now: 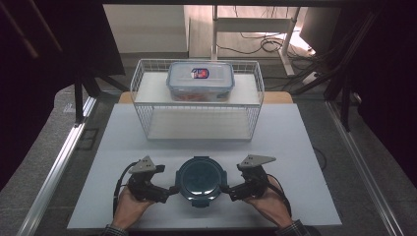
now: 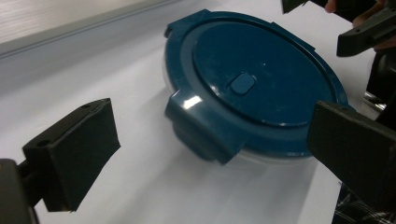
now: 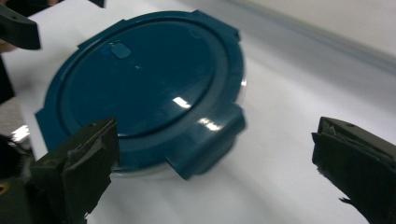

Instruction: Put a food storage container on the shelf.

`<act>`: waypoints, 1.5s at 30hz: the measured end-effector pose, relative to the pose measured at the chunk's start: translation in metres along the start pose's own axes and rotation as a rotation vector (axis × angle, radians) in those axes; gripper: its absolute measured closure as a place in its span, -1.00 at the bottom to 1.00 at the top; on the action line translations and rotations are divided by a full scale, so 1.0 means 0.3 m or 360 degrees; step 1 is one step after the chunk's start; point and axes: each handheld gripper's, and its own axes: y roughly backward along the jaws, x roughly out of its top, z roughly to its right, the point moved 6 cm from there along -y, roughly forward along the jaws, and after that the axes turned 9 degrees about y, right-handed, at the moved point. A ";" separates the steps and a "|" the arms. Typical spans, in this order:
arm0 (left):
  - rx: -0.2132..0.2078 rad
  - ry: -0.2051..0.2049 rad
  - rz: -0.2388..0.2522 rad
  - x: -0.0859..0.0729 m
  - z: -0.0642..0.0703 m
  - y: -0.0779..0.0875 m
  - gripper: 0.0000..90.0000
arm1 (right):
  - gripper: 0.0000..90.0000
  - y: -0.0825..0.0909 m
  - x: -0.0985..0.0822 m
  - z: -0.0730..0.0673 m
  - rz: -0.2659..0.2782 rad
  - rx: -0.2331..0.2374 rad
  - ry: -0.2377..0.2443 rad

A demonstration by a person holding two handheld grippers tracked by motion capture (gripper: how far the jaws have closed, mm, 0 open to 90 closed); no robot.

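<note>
While a dim room with dark curtains, a pale desk frame and trailing cables lies beyond it, the white table [image 1: 295,137] carries the work near its 6 o'clock edge. At that edge sits the round container [image 1: 199,180], shut under a dark blue lid with clip tabs around its rim; one tab [image 2: 205,130] faces the left gripper's camera, another tab [image 3: 208,142] faces the right gripper's. From the bottom of the high view the person's two hands come in, each angled inward toward the container. At the container's 9 o'clock the left gripper [image 1: 169,191] has its jaws spread wide, one on either side of the near tab and clear of it. At its 3 o'clock the right gripper [image 1: 227,191] likewise has its jaws parted, flanking its tab and holding nothing. Toward 12 o'clock, well apart from the container, a white wire rack [image 1: 196,101] stands across the table, and on its upper shelf rests a rectangular clear box [image 1: 200,81] with a labelled lid and something orange inside.
</note>
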 end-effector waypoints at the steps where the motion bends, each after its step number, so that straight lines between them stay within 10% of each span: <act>1: -0.0001 -0.0003 -0.0024 0.003 0.000 -0.010 -0.97 | -0.98 -0.009 0.001 -0.003 -0.0022 0.0021 -0.0012; 14: -0.0319 0.0271 -0.0231 -0.029 -0.013 -0.070 -0.68 | -0.64 -0.076 -0.010 -0.003 -0.0153 0.0311 -0.0297; 21: -0.0399 0.0443 -0.0213 -0.057 -0.006 -0.030 -0.26 | -0.34 -0.048 -0.024 -0.001 -0.0181 0.0358 -0.0397; 26: -0.0356 0.0438 -0.0140 -0.035 -0.018 -0.012 0.03 | -0.17 -0.017 -0.034 -0.001 -0.0172 0.0361 -0.0424; 29: -0.0340 0.0474 -0.0139 -0.011 -0.050 -0.027 -0.09 | -0.18 -0.023 -0.033 0.006 -0.0151 0.0355 -0.0470; 35: -0.0426 0.0540 -0.0224 -0.014 -0.066 -0.092 -0.41 | -0.19 -0.026 -0.026 0.009 -0.0153 0.0336 -0.0397; 45: -0.0534 0.0585 -0.0172 -0.006 -0.073 -0.063 0.07 | 0.04 -0.004 -0.016 0.015 -0.0112 0.0276 -0.0301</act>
